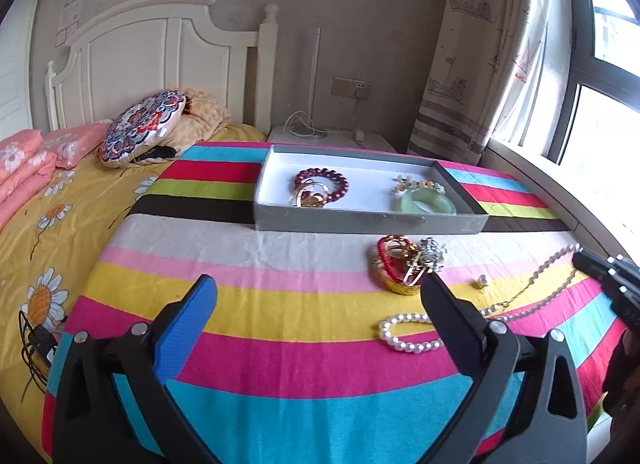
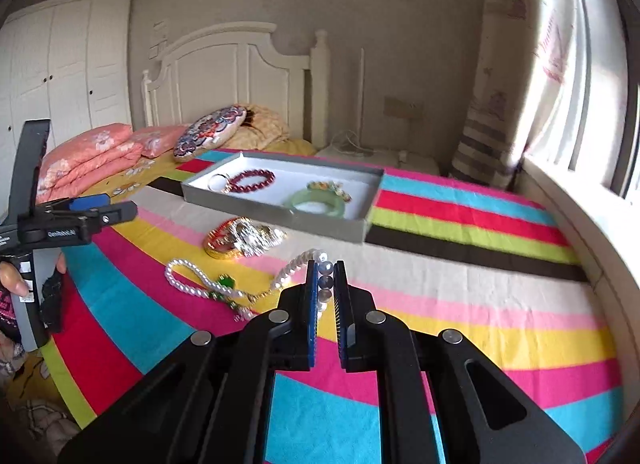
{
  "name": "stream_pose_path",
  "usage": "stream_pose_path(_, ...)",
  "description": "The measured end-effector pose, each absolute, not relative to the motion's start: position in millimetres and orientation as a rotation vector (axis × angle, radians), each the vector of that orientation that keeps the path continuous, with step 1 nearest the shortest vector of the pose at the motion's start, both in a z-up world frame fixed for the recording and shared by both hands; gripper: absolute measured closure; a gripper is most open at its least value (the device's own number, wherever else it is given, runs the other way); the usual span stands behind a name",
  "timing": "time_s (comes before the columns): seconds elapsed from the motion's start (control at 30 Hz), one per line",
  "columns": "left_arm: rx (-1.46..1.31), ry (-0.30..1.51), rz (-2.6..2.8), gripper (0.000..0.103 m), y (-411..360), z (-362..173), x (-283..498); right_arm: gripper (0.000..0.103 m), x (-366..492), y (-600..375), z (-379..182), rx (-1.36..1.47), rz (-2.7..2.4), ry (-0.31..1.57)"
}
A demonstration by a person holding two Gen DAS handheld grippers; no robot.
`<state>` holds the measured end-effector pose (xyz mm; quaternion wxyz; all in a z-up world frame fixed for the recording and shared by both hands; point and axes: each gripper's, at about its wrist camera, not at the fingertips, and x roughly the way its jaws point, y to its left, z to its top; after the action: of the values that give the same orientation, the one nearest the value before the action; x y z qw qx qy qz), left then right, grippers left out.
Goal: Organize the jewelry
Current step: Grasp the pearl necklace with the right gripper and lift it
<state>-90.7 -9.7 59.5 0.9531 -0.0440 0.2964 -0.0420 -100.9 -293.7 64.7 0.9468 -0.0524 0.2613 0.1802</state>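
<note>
Reading "GenRobot.AI" in white on the left gripper body, left edge of right-wrist frame; its jaws spread wide, holding nothing. Right gripper at centre frame is nearly closed, pinching a pearl necklace w/ grey beads and green pendant, strand trailing left across striped cloth. Grey tray above centre holds bracelets; lower right stripes bare
</note>
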Motion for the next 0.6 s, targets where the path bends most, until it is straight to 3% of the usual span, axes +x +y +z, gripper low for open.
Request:
stream_pose_path(0.3, 0.092, 0.657, -0.190, 0.002, -75.0, 56.1, -52.9, 0.092, -103.1, -301.6, 60.0, -0.070, 0.372, 0.541)
stream_pose_path(0.47, 0.214, 0.747, -0.241, 0.023, -114.3, 40.5, -20.1, 0.092, -104.5, -305.5, 60.3, -0.046, 0.378, 0.536)
stream_pose_path(0.6, 0.298, 0.789, -0.268, 0.032, -132.3, 30.1, -4.6, 0.092, -103.7, -307.9, 60.4, -0.030, 0.386, 0.537)
